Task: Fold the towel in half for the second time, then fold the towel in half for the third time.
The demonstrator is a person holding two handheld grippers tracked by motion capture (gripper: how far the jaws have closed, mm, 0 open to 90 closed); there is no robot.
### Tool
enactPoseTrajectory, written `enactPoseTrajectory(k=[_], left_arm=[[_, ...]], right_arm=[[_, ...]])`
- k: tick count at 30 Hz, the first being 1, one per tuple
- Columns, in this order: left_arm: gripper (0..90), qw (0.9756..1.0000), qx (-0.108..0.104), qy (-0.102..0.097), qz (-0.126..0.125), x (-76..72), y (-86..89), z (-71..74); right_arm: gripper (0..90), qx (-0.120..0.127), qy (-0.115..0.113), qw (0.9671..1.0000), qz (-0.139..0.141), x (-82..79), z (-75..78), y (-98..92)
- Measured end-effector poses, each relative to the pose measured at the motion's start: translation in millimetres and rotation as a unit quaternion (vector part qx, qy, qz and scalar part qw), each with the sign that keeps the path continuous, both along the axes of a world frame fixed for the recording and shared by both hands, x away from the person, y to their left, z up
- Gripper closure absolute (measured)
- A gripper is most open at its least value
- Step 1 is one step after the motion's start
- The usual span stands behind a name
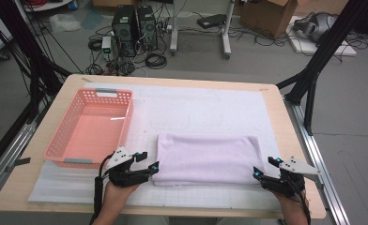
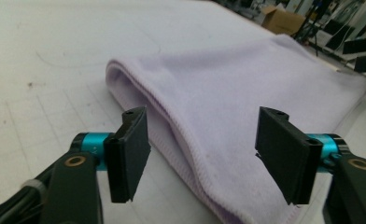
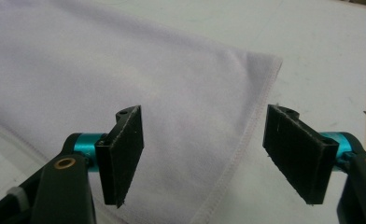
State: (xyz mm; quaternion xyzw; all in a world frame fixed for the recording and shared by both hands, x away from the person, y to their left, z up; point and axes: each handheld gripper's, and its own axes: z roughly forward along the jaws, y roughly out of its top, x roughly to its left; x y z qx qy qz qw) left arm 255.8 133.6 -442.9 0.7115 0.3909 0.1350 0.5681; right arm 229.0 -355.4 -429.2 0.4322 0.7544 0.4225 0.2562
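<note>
While no readable writing shows, left gripper (image 1: 147, 161) and right gripper (image 1: 265, 167) spread, flanking folded lilac towel (image 1: 205, 157).

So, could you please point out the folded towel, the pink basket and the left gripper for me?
folded towel (image 1: 205, 157), high view, middle of its top layer.
pink basket (image 1: 54, 139), high view, its left wall.
left gripper (image 1: 147, 161), high view, midway between its open fingertips.

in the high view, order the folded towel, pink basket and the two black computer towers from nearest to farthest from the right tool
From the right tool:
1. Folded towel, just to its left.
2. Pink basket, across the table at the left.
3. Black computer towers, on the floor beyond the table.
</note>
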Motion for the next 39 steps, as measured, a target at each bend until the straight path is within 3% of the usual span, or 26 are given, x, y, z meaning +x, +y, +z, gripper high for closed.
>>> enactPoseTrajectory(k=[4,10,17,39], left_arm=[[21.1,0.9999,0.003,-0.011,0.006,1.8,-1.2,0.3],[21.1,0.9997,0.011,-0.022,0.000,-0.6,-3.6,0.7],[21.2,0.9997,0.018,-0.019,0.002,0.2,-2.9,-0.4],[22.9,0.9984,0.052,0.023,-0.007,-3.3,-10.4,-6.3]], right_arm=[[24.5,0.002,-0.012,0.9999,0.002,-1.6,3.3,-0.5],[21.4,0.007,-0.009,0.9999,-0.005,0.5,1.2,-4.2],[20.9,0.007,-0.006,1.0000,-0.001,1.7,0.8,-2.6],[19.2,0.006,0.012,0.9996,0.024,12.9,-0.6,12.4]])
